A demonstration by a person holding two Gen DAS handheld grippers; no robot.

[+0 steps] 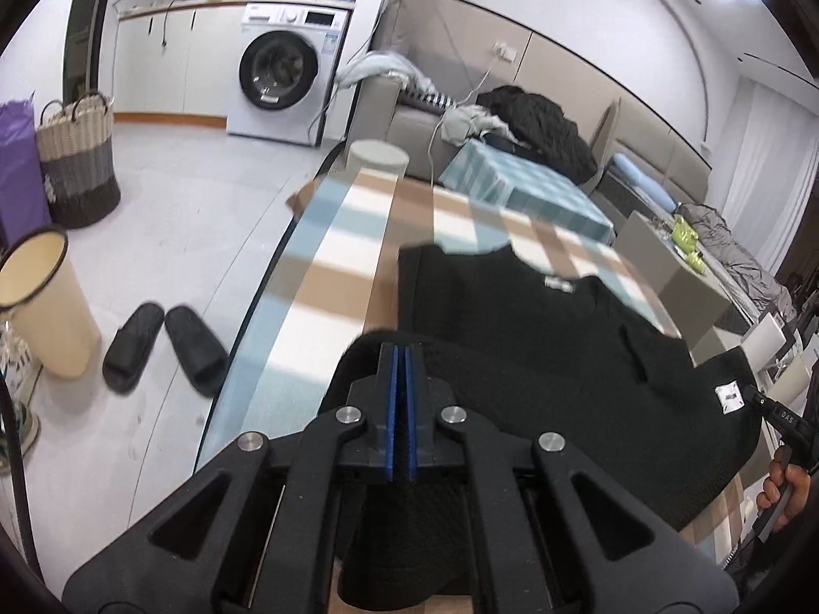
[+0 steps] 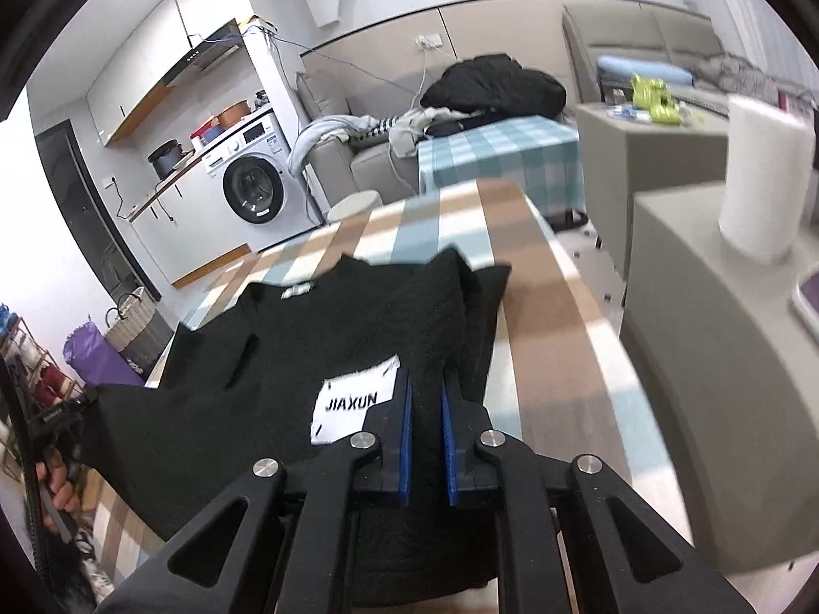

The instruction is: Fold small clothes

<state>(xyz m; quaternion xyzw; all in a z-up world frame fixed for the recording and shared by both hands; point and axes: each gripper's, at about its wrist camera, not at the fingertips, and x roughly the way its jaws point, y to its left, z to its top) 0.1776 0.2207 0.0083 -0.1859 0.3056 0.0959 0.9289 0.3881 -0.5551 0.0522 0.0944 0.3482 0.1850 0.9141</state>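
Observation:
A black knit garment (image 1: 563, 358) lies spread on a table with a checked cloth (image 1: 338, 266), its neck label (image 1: 558, 284) toward the far side. My left gripper (image 1: 402, 353) is shut on the garment's near left corner, and black fabric bunches around and under the fingers. In the right wrist view the same garment (image 2: 317, 337) shows a white "JIAXUN" label (image 2: 356, 404). Just beside that label my right gripper (image 2: 427, 389) is shut on the near right corner, with black cloth filling the gap between the blue pads. Both held corners are raised off the table (image 2: 563, 332).
Black slippers (image 1: 164, 348), a cream bin (image 1: 46, 307) and a woven basket (image 1: 77, 158) stand on the floor to the left. A washing machine (image 1: 281, 77) and a sofa with piled clothes (image 1: 532, 123) are behind. A paper roll (image 2: 762, 179) sits on a grey cabinet (image 2: 716, 358) at the right.

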